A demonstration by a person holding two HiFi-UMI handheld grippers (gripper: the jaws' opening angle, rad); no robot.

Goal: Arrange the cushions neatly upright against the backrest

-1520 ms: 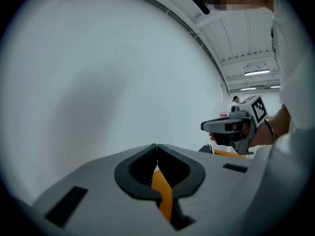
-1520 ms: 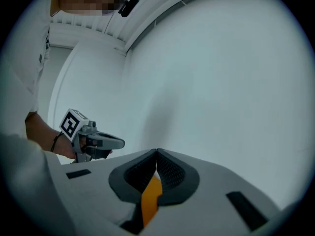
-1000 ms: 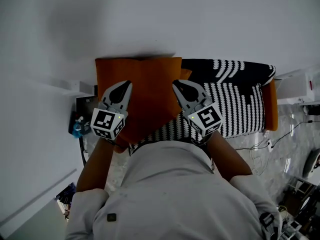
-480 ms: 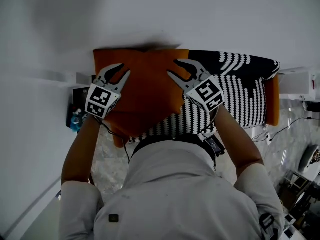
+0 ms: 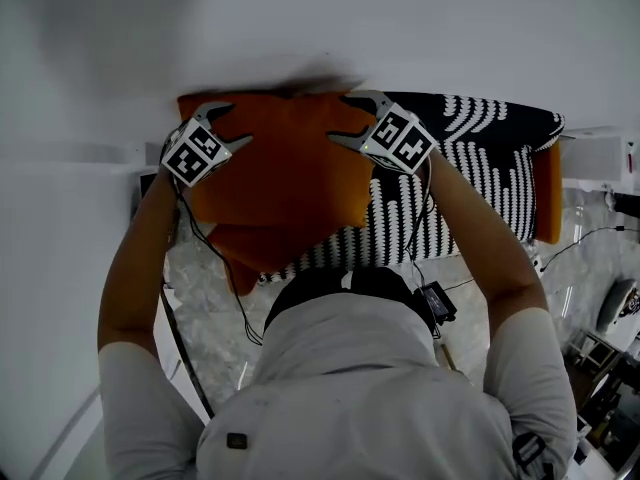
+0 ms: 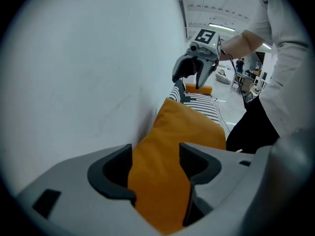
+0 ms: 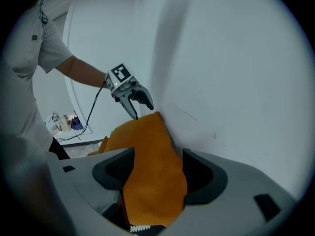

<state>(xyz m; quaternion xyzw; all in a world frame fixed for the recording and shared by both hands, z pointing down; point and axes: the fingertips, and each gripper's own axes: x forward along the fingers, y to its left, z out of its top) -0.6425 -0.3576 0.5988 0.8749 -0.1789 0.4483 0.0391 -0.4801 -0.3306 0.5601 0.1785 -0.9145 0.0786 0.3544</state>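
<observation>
An orange cushion (image 5: 280, 178) stands upright against the white wall (image 5: 300, 28), at the left end of a sofa draped in a black-and-white patterned cover (image 5: 470, 178). My left gripper (image 5: 232, 125) is at its top left corner and my right gripper (image 5: 342, 118) at its top right corner. Both sets of jaws are opening, with the cushion's edge (image 6: 162, 146) (image 7: 147, 151) loose between them. A second orange cushion (image 5: 250, 253) lies lower, partly under the first one. In each gripper view the other gripper (image 6: 189, 75) (image 7: 140, 104) hangs over the far corner.
The sofa's orange arm (image 5: 545, 203) shows at the right end. A white cabinet (image 5: 600, 158) stands beyond it. Cables (image 5: 590, 238) trail over the marble floor (image 5: 210, 308). The person's head and shoulders fill the lower part of the head view.
Both grippers have moved up toward the wall with the cushion, which now stands more upright. Their jaws have gone from shut on the cushion's corners to wide apart.
</observation>
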